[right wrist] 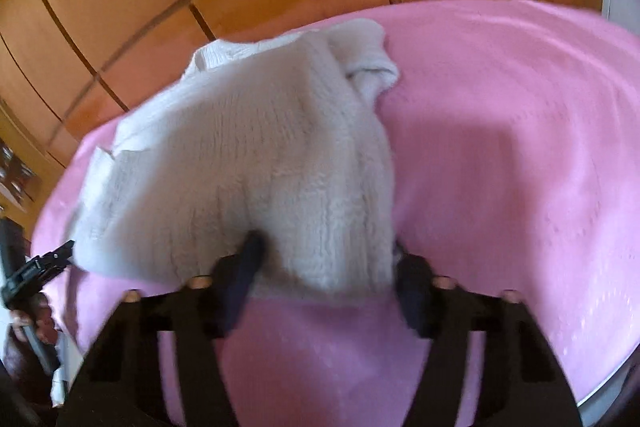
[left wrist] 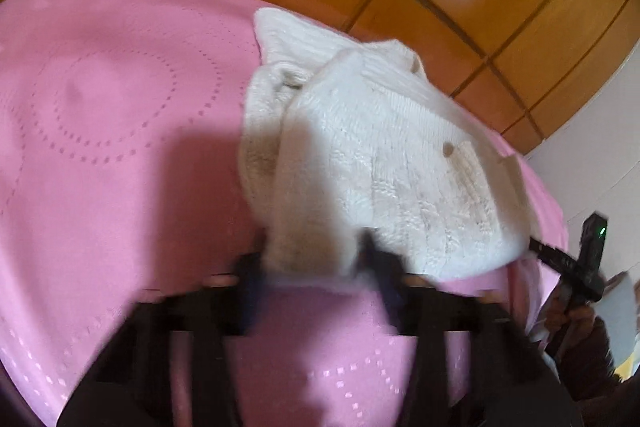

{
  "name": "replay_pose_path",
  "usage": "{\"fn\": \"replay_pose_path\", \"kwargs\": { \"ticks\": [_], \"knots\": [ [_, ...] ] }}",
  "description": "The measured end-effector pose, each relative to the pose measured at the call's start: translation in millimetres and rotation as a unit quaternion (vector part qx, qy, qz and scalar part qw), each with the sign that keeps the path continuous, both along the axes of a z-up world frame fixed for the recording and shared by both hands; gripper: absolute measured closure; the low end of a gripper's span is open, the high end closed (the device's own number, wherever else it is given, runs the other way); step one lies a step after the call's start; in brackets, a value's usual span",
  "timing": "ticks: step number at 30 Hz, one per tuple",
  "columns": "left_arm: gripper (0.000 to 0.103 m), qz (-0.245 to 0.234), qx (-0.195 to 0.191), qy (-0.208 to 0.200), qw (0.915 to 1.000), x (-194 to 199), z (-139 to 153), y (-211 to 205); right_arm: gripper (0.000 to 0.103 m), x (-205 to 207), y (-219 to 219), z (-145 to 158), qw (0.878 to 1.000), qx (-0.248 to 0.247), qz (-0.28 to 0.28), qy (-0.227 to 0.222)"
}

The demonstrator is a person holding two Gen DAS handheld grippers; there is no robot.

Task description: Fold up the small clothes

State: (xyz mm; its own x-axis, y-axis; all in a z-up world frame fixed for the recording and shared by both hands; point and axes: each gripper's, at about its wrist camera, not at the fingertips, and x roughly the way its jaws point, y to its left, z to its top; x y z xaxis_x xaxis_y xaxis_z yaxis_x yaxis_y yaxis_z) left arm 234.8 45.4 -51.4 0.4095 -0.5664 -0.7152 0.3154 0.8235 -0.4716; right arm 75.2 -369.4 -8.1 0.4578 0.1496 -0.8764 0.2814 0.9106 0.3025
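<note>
A small white knitted cardigan (left wrist: 384, 163) lies crumpled on a soft pink blanket (left wrist: 120, 131) – woolly, bumpy, with little round buttons. The left gripper (left wrist: 316, 267) and right gripper (right wrist: 324, 267) each pinch its near edge – jaws closed on wool

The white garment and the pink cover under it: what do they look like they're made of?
White garment: chunky knit, likely wool or acrylic; ribbed stitches, cable-like pattern, fuzzy surface, small buttons. Pink cover: thin soft matte fabric, perhaps cotton; rows of tiny woven or punched dots in curves. Fibre can't be confirmed.
</note>
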Motion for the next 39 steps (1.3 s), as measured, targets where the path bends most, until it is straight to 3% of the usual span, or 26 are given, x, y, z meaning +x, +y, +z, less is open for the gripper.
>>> {"fn": "replay_pose_path", "kwargs": {
  "ticks": [1,4,14,22,24,26,29,34,39],
  "knots": [
    [0.082,-0.001,0.006,-0.003,1.0000,-1,2,-2,0.079,2,2,2,1.000,0.002,0.004,-0.001],
    [0.088,-0.009,0.012,-0.016,0.9998,-11,8,-2,0.084,-2,8,13,1.000,-0.007,0.012,-0.008],
    [0.091,-0.015,-0.046,0.010,0.9988,-62,14,24,0.087,-56,-3,34,0.999,0.047,0.013,-0.009],
    [0.091,-0.016,-0.030,0.073,0.9968,-122,-3,45,0.087,-116,-5,31,0.996,0.066,0.031,0.047],
    [0.088,-0.019,-0.006,0.073,0.9971,-124,-6,43,0.083,-116,-3,32,0.997,0.045,0.036,0.050],
    [0.082,-0.005,0.015,0.062,0.9979,-118,-2,42,0.066,-108,-8,38,0.999,0.022,0.022,0.038],
    [0.067,0.009,0.042,0.018,0.9989,-106,15,40,0.052,-92,-14,50,0.999,-0.028,0.014,0.004],
    [0.064,0.003,0.067,-0.037,0.9971,-82,33,28,0.052,-57,-7,54,0.996,-0.081,0.033,-0.027],
    [0.059,-0.024,0.086,-0.052,0.9946,-59,28,9,0.056,-29,-2,29,0.992,-0.112,0.056,-0.008]
  ]
}}
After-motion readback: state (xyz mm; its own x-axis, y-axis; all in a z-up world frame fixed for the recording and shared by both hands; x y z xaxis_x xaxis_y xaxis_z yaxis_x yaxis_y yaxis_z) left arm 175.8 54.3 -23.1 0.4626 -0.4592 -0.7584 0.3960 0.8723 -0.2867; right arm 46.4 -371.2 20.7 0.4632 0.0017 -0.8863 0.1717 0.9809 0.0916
